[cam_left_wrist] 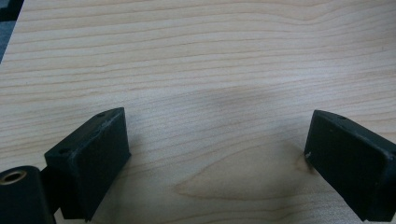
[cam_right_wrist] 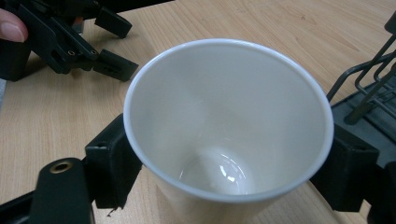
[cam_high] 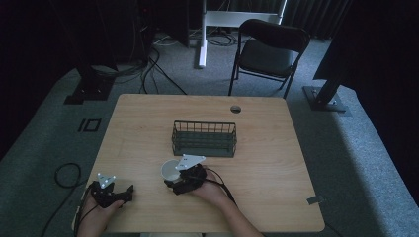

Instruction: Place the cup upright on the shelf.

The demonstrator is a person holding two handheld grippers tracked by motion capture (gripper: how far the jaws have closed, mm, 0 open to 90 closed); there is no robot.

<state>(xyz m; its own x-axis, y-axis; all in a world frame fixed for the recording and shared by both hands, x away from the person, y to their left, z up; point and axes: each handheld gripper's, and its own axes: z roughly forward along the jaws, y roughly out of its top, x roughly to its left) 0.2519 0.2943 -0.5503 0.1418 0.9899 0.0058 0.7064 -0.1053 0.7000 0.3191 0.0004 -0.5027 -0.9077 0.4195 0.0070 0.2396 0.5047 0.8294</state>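
A white cup (cam_high: 169, 170) stands upright and empty on the wooden table (cam_high: 267, 148), just in front of a dark wire basket (cam_high: 204, 139). My right gripper (cam_high: 173, 180) is shut on the white cup (cam_right_wrist: 229, 126), one black jaw pressing each side below the rim. My left gripper (cam_high: 126, 193) rests near the table's front left corner. Its jaws are open over bare wood (cam_left_wrist: 217, 158) with nothing between them. In the right gripper view, the left gripper (cam_right_wrist: 109, 42) lies beyond the cup at upper left, and the basket (cam_right_wrist: 369, 88) is at the right edge.
A black folding chair (cam_high: 269, 49) stands behind the table. A round cable hole (cam_high: 235, 109) sits near the far edge. Cables run across the carpet (cam_high: 66, 175) to the left. Open wood lies to the right of the basket.
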